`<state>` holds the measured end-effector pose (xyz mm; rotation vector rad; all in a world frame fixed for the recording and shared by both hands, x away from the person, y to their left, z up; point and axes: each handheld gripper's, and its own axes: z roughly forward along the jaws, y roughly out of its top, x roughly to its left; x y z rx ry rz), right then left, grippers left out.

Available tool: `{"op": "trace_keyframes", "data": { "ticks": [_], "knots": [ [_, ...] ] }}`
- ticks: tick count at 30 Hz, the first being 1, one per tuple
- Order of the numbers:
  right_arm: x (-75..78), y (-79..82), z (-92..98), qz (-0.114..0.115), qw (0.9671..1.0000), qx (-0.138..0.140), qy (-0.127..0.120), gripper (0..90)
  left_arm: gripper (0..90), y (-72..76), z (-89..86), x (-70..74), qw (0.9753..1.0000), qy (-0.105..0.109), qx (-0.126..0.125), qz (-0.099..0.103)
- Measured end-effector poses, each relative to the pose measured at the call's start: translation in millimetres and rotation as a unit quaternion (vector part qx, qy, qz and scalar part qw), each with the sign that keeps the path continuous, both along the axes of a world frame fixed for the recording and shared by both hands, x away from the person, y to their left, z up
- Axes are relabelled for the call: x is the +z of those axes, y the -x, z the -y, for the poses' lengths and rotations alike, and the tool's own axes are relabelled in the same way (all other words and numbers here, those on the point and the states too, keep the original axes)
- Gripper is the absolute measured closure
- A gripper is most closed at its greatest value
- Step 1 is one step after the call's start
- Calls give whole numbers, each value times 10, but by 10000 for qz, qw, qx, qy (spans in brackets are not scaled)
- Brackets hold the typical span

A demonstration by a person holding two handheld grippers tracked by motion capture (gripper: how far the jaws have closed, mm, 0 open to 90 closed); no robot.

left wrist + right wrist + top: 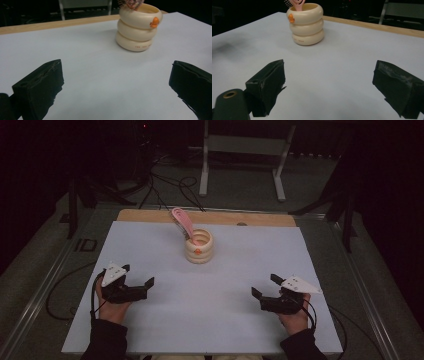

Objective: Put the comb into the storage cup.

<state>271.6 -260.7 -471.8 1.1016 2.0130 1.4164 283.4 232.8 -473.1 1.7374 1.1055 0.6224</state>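
1. Two grippers sit low on the bench (pixel 150 320), well short of the cream ringed cup (pixel 199 248): the left gripper (pixel 136 276) off to one side of it, the right gripper (pixel 265 287) to the other.
2. Both sets of jaws stand wide apart, gripping nothing.
3. The pink comb (pixel 181 222) stands in the cup, leaning away toward the bench's far edge.
4. By the look of it, no reach has begun yet.
5. Next up, likely: one gripper travels to the cup and closes on the comb's exposed handle, perhaps while the other steadies the cup.
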Motion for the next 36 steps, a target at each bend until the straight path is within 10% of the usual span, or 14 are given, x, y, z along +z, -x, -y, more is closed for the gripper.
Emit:
{"op": "trace_keyframes", "data": {
  "ticks": [21,36],
  "knots": [
    [88,98,187,435,9987,-113,-254,105,5,368,-246,-23,9978,99,-79,649],
    [76,137,135,721,9973,-108,10,105,4,359,-243,-36,9979,40,-31,651]
  ]
}}
